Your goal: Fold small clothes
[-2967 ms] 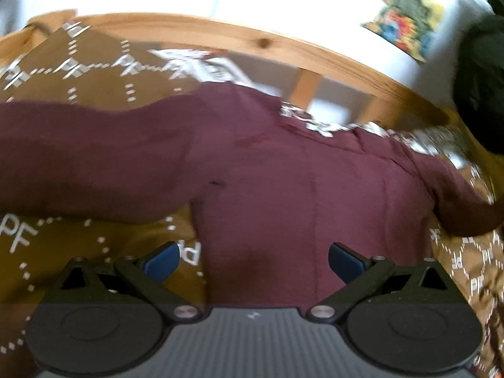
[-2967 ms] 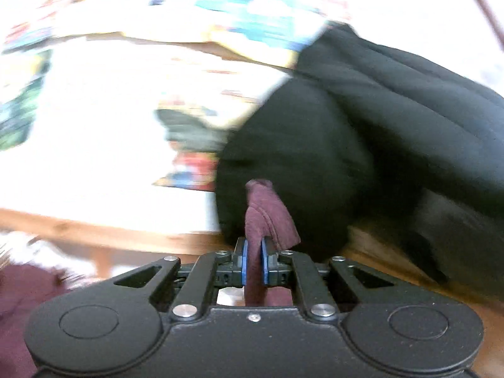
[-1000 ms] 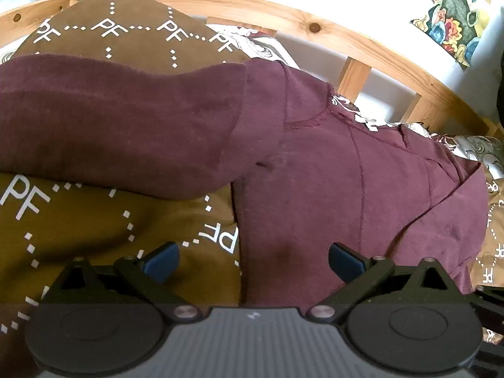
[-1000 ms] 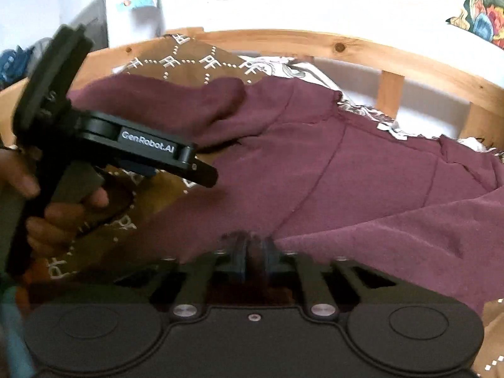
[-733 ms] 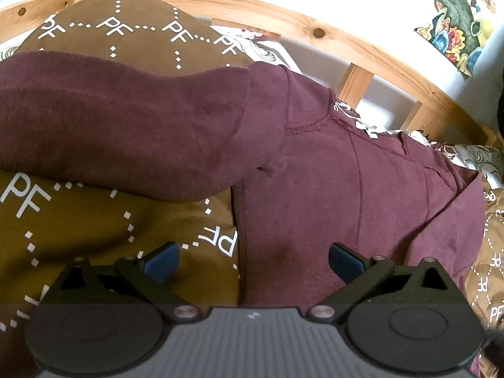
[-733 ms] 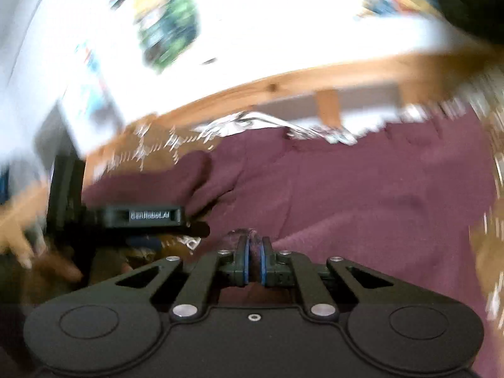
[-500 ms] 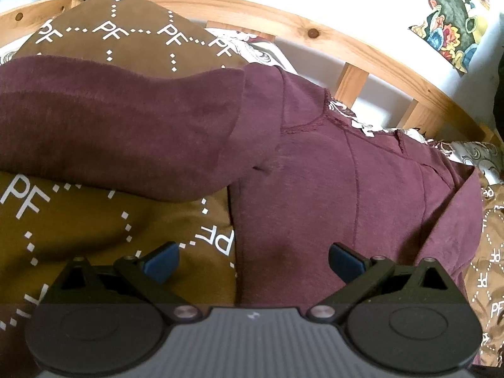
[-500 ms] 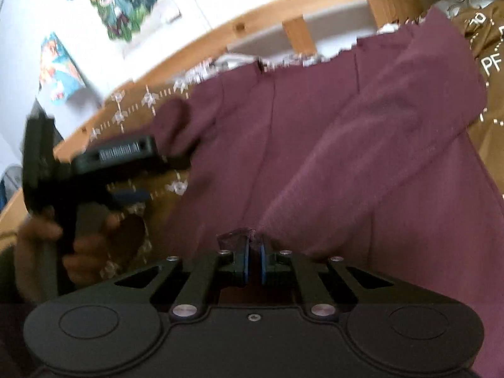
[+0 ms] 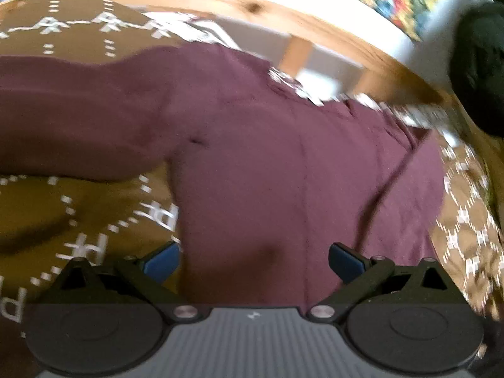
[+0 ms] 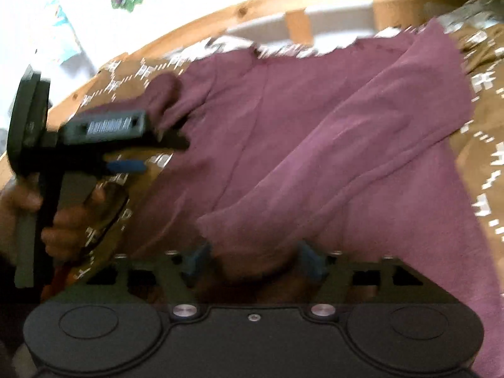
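From the left wrist, the left gripper [image 9: 253, 260] hangs with its blue-padded fingers [image 9: 162, 260] spread wide, nothing between them. Below it lies the maroon sweater [image 9: 283, 173], spread on the brown patterned bedspread [image 9: 78, 220]. The left pad sits over the sweater's side edge where it meets the bedspread, and the right pad is over the sweater's body; whether either pad touches the cloth cannot be told. One sleeve [image 9: 78, 116] stretches out flat toward the left edge of the bedspread. The other side of the sweater is folded inward over the body. Behind the sweater runs the wooden bed rail [image 9: 315, 31], with a dark bundle [image 9: 478, 72] at the far right corner.

From the right wrist, the right gripper [image 10: 253, 261] has its fingers [image 10: 197, 260] apart, a moderate gap rather than a full spread. The cuff end of the folded sleeve [image 10: 330, 163] lies in that gap, loose, not pinched. This sleeve runs diagonally across the sweater [image 10: 252, 110] from the far right shoulder down to the gripper. At the left, the person's hand [image 10: 63, 217] holds the left gripper [image 10: 151, 154] above the bedspread [image 10: 482, 126], beside the sweater's near left edge, one blue pad showing. The picture is blurred throughout.
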{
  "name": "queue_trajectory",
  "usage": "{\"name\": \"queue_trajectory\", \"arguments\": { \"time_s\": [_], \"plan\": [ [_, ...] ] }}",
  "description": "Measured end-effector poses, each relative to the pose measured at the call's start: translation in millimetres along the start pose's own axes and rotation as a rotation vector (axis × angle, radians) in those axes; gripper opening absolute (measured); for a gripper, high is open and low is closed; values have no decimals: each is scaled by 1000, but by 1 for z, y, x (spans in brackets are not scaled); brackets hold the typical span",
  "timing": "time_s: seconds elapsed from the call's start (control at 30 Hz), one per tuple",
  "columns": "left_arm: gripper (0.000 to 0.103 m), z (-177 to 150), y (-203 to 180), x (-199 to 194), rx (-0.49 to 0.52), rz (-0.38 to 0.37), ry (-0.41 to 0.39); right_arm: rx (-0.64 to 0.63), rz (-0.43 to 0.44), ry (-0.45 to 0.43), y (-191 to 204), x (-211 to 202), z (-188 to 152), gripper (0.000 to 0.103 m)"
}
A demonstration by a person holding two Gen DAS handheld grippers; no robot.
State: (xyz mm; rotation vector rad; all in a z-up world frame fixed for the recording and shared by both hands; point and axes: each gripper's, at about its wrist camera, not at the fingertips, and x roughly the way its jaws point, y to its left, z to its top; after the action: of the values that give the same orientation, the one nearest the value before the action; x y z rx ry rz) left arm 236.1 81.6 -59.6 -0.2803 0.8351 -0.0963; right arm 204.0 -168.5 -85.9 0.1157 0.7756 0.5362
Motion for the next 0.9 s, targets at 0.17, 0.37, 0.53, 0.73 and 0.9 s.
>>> {"name": "queue_trajectory", "arguments": {
  "time_s": [0.17, 0.37, 0.53, 0.73, 0.9],
  "plan": [
    [102, -11, -15, 7, 62, -30, 40, 105, -105, -118, -33, -22, 8, 95],
    [102, -19, -27, 9, 132, -34, 43, 106, -282, -240, -84, -26, 38, 95],
    [102, -21, -28, 8, 151, -42, 43, 130, -365, -261, -134, 0, 76, 82],
    [102, -34, -44, 27, 323, 75, 64, 71, -373, -285, -151, 27, 118, 79],
    [103, -42, -48, 36, 373, 106, 26, 90, -391, -269, -155, 48, 141, 65]
  ]
}}
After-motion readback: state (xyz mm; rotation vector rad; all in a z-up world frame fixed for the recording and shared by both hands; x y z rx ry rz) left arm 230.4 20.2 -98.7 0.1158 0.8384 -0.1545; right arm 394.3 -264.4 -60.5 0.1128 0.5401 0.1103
